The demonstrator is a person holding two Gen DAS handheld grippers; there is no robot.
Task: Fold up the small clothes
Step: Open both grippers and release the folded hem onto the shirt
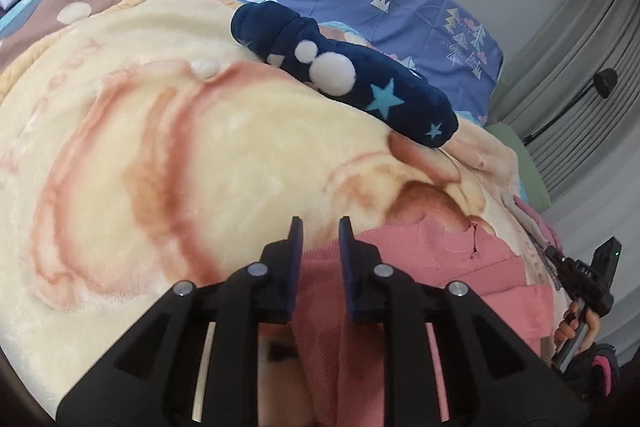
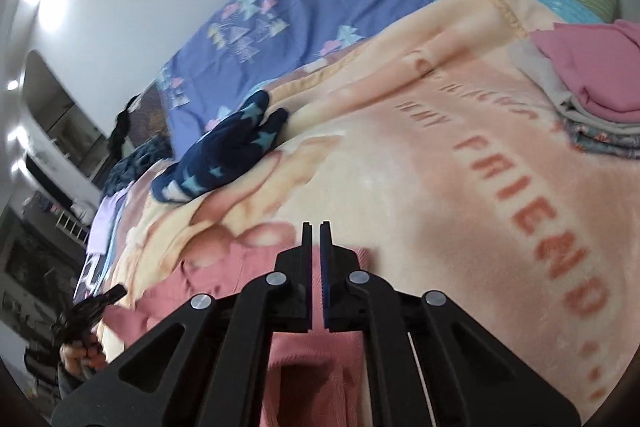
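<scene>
My left hand-held gripper (image 1: 320, 225) hangs with jaws apart over the pink garment (image 1: 420, 267), gripping nothing. My right hand-held gripper (image 2: 316, 227) has its jaws nearly closed; whether cloth is pinched, I cannot tell. The garment lies on the bed's cream blanket (image 1: 160, 147), just below both tools. Judgement: catch one ribbed edge squarely, lift low, lay it over flat. Blanket plush, yielding. Navy starred fleece piece (image 1: 360, 87) lies well apart.

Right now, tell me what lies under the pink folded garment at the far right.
Under the pink folded garment sit a grey piece and a floral-patterned one, stacked on the blanket. Anything lower is covered.
</scene>
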